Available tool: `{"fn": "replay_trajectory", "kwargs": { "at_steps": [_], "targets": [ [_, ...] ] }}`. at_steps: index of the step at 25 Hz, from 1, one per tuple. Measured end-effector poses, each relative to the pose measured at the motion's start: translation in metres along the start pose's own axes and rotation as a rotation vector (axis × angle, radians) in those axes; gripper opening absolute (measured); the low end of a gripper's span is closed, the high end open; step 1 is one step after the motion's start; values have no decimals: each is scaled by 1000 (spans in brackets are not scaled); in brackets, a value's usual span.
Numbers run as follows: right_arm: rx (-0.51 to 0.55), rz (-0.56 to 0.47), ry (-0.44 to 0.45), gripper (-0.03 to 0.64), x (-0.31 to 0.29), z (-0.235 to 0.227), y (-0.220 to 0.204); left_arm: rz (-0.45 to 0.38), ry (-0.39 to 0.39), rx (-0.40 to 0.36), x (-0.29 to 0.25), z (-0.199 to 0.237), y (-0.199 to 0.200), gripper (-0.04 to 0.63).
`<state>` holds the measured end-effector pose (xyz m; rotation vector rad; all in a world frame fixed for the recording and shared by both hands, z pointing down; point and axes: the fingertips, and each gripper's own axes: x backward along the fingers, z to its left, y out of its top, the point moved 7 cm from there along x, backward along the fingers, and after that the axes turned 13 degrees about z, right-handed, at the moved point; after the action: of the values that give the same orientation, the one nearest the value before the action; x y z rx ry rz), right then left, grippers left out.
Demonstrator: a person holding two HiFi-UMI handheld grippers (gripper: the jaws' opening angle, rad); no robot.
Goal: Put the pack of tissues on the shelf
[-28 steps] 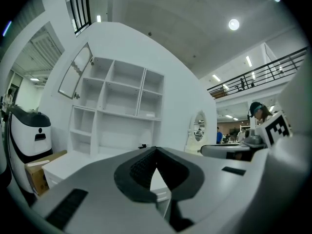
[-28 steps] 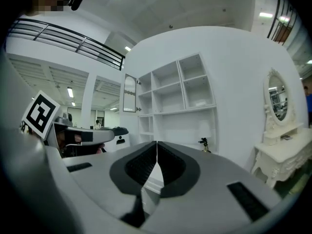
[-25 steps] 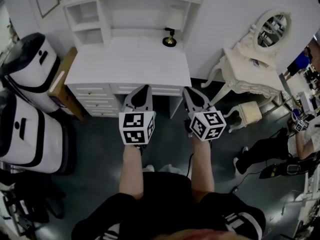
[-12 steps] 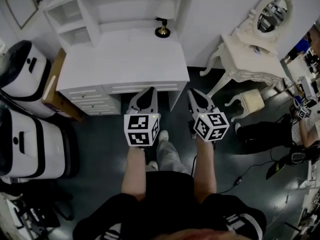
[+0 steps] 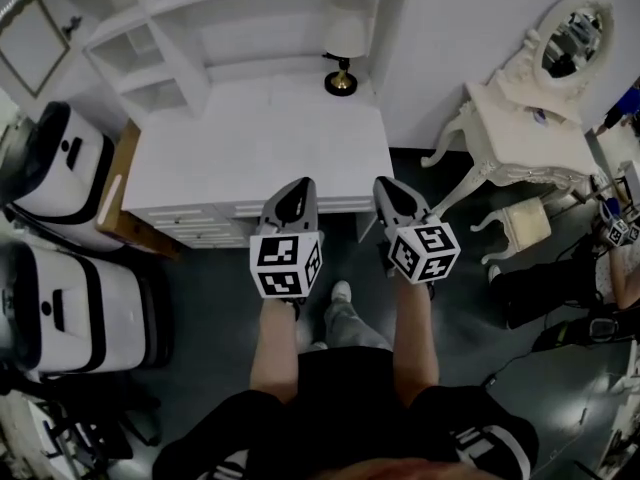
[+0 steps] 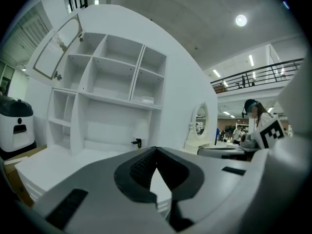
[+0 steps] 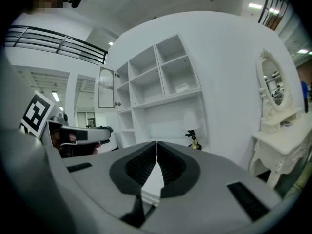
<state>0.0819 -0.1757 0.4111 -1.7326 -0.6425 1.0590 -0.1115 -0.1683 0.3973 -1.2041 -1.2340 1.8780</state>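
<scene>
Both grippers are held side by side in front of a white desk (image 5: 250, 138), over the dark floor at its front edge. My left gripper (image 5: 297, 186) is shut with nothing in it, its jaws meeting at the tip (image 6: 156, 150). My right gripper (image 5: 385, 184) is likewise shut and holds nothing (image 7: 157, 143). A white shelf unit (image 5: 260, 28) rises at the back of the desk. A small white object (image 6: 143, 100) lies in one lower right compartment (image 7: 181, 87); I cannot tell what it is. No pack of tissues is clearly in view.
A small lamp (image 5: 342, 78) stands at the desk's back right. A white dressing table with an oval mirror (image 5: 530, 128) and a stool (image 5: 525, 223) are at the right. Two white-and-black machines (image 5: 60, 168) and a brown board (image 5: 120, 198) stand left. A person's legs (image 5: 550, 288) lie right.
The view has shifted toward the desk, which now sits closer under the grippers. Both grippers stay shut and side by side.
</scene>
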Motion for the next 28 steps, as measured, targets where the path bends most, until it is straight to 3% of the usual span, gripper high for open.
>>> {"fn": "replay_trajectory", "kwargs": {
  "at_steps": [8,17,24,28],
  "targets": [
    [-70,-28,-37,21,-33,-84,19,55,-27,-28,-91,-13,24,11],
    [-97,-150,-67,21,-36,-170,68,-25,-17,-75,-152,-47,88,11],
    [-39,-168,-46,21,-43,-184,91,-79,6,-54,-168,-47,110,11],
    [-31,-123,-14,21,-64,-187,90,-75,20,-42,-179,-41,111,11]
  ]
}}
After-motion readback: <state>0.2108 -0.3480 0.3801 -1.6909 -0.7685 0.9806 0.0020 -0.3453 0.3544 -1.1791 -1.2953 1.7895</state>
